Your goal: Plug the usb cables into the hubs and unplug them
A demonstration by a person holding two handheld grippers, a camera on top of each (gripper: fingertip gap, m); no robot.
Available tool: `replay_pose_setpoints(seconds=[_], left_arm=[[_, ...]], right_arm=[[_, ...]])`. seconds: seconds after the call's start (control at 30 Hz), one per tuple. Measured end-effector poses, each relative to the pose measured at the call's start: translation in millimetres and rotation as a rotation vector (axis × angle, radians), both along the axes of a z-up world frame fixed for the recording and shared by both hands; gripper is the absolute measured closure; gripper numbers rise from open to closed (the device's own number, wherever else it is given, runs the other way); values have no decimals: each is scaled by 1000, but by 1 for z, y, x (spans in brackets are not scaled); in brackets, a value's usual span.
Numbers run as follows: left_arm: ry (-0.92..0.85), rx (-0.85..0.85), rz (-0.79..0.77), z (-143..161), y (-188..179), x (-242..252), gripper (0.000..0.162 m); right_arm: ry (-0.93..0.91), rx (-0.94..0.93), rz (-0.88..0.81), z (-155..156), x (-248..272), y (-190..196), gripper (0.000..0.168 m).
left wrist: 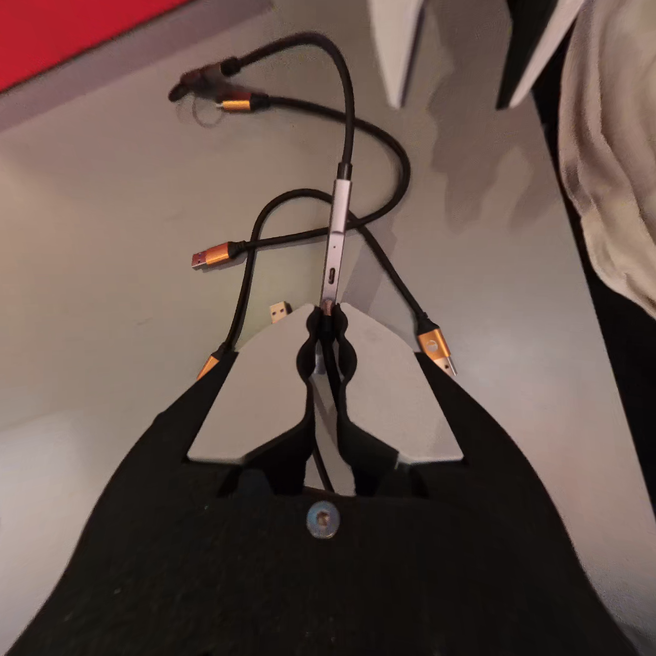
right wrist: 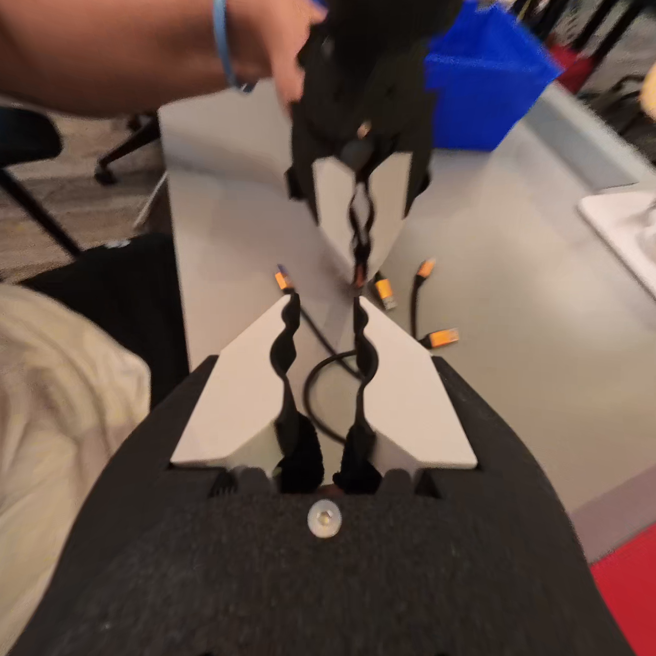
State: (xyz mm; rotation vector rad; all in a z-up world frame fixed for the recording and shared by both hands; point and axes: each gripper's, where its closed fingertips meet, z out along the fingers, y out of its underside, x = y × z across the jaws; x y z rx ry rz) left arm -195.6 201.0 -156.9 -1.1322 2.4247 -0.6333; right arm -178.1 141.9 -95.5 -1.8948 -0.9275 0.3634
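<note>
While it is clamped at its near end, the silver adapter (left wrist: 337, 227) stands out from the left gripper (left wrist: 326, 308) at the centre of the left wrist view. That gripper's fingers are pressed together on it. The adapter is slim and metallic, with a small oval port on its side. Its black cable (left wrist: 349, 106) arcs to a blurred dark plug (left wrist: 198, 83) in the upper left of the frame.

Below it, on the grey table (left wrist: 106, 195), lie looped black cables with orange-collared plugs: one (left wrist: 213, 257) left of centre, one (left wrist: 238, 103) in the upper left and one (left wrist: 433, 349) at the right. A bare metal USB plug (left wrist: 280, 311) shows just beside the left fingertip.

In the right wrist view the right gripper (right wrist: 323, 301) has its fingers spread and holds nothing, with cable loops visible through the gap. A blue box (right wrist: 486, 81) sits on the table in the upper right, and a forearm with a blue wristband (right wrist: 222, 46) crosses the top left.
</note>
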Motion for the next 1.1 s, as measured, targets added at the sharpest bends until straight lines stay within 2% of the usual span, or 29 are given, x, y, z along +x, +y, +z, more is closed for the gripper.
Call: replay_pose_setpoints(seconds=[0.03, 0.17, 0.23, 0.3, 0.37, 0.47, 0.53, 0.63, 0.7, 0.77, 0.8, 0.87, 0.97, 1.0, 1.03, 1.1], left_arm=[[-2, -8, 17, -1, 0, 4, 155], [-76, 5, 114, -1, -3, 17, 155], [-88, 93, 174, -4, 3, 15, 155], [-91, 249, 250, -5, 20, 8, 155], [-139, 412, 379, 7, 50, 0, 155], [-367, 412, 613, 54, 82, -5, 155], [-446, 491, 760, 71, 106, -15, 155], [-347, 619, 804, 44, 120, -23, 155], [-288, 649, 786, 19, 118, -21, 155], [-214, 556, 812, -7, 111, -18, 155], [-179, 458, 839, -17, 103, -15, 155], [-182, 183, 898, -22, 82, -2, 138], [-278, -386, 912, 14, 46, 23, 135], [-328, -503, 884, 33, 43, 23, 135], [-382, -554, 850, 50, 45, 18, 135], [-438, -469, 817, 62, 65, -3, 134]], right_arm=[[-3, 18, -22, 2, 4, 10, 140], [-138, -43, -119, -42, 21, 37, 138], [-120, -53, -144, -54, 22, 40, 141], [-136, -43, -203, -62, 29, 46, 144], [-103, 6, -248, -54, 35, 50, 138], [60, 93, -299, -21, 46, 50, 142], [134, 80, -319, -16, 53, 49, 141], [148, -116, -260, -47, 41, 39, 137], [67, -163, -281, -65, 38, 40, 135], [-2, -143, -270, -71, 32, 40, 135], [-21, -119, -278, -69, 30, 42, 136], [-29, -92, -276, -65, 26, 42, 136], [-6, -99, -284, -65, 31, 40, 136], [14, -109, -286, -64, 34, 39, 136], [44, -115, -291, -62, 36, 39, 136], [125, -127, -298, -57, 38, 38, 137]])
